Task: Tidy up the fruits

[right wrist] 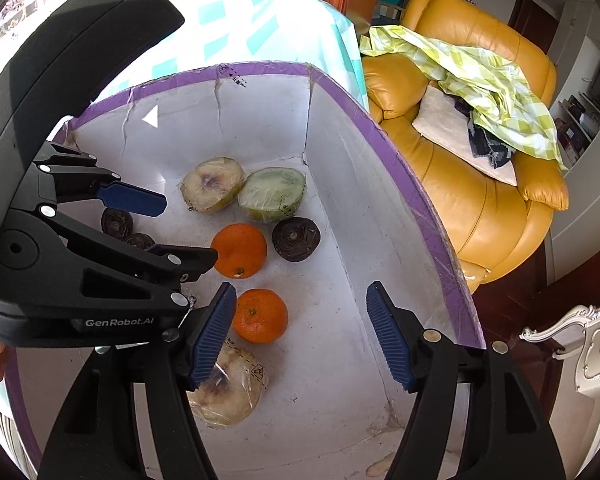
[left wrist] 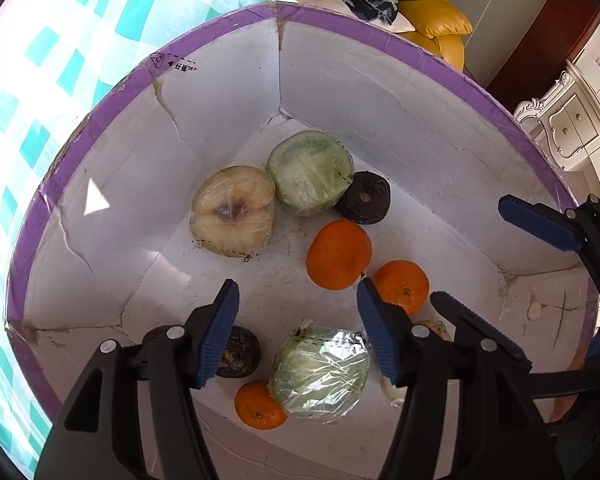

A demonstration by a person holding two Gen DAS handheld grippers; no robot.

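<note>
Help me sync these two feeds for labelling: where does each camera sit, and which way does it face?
Left wrist: sits on the left claw, looking steeply down into the purple-rimmed box; its own open fingers show, plus the right claw.
Right wrist: sits on the right claw, angled down into the box, with the yellow sofa beyond; its fingers and the left claw show.
Shared: the box, the oranges, the wrapped fruit halves.

A: Setting?
B: Home living room. Mustard-yellow leather armchair (right wrist: 472,184) beyond the right gripper's fingers, lime-green checked cloth (right wrist: 480,92) draped on it.
A: More?
B: Ornate white carved cabinet (left wrist: 572,136) off to the left gripper's right. Teal-and-white checked tablecloth (left wrist: 40,128) to its left.
</note>
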